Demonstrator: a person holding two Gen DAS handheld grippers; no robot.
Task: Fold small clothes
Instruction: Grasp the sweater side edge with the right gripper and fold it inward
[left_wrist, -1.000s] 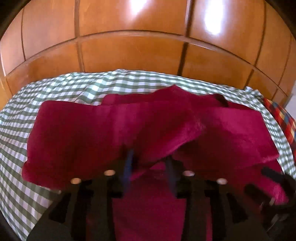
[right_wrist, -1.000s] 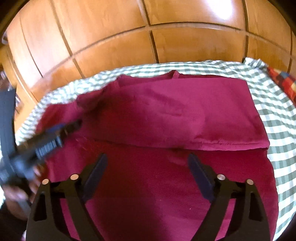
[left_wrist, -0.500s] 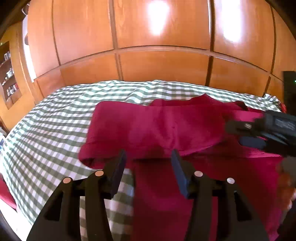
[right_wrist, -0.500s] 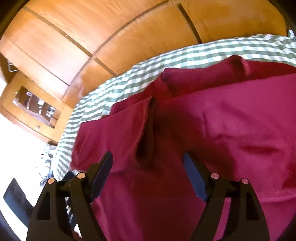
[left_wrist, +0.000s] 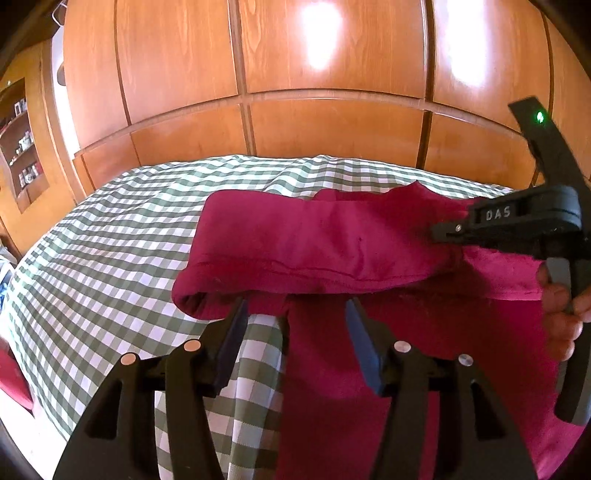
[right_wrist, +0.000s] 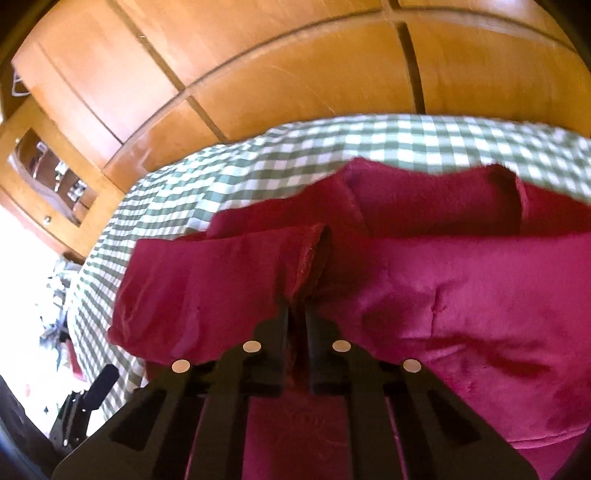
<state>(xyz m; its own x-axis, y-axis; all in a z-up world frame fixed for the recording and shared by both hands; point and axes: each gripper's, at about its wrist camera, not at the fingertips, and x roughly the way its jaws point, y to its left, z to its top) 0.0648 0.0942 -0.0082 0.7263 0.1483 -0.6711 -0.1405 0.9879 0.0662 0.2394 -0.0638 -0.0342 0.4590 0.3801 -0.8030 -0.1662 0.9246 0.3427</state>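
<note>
A dark red garment (left_wrist: 332, 243) lies on the green-and-white checked bed cover (left_wrist: 110, 258), with one sleeve folded across its body. My left gripper (left_wrist: 295, 314) is open and empty, just in front of the sleeve's cuff end. My right gripper (right_wrist: 297, 314) is shut on a raised fold of the red garment (right_wrist: 424, 295). The right gripper also shows in the left wrist view (left_wrist: 517, 225), at the right over the garment, held by a hand.
A wooden panelled wardrobe (left_wrist: 295, 92) stands right behind the bed. Wooden shelves (left_wrist: 22, 155) with small items are at the far left. The left gripper's body (right_wrist: 85, 406) shows low at the left of the right wrist view.
My right gripper has closed on a fold of the garment. My left gripper has let go, opened and drawn back to the left.
</note>
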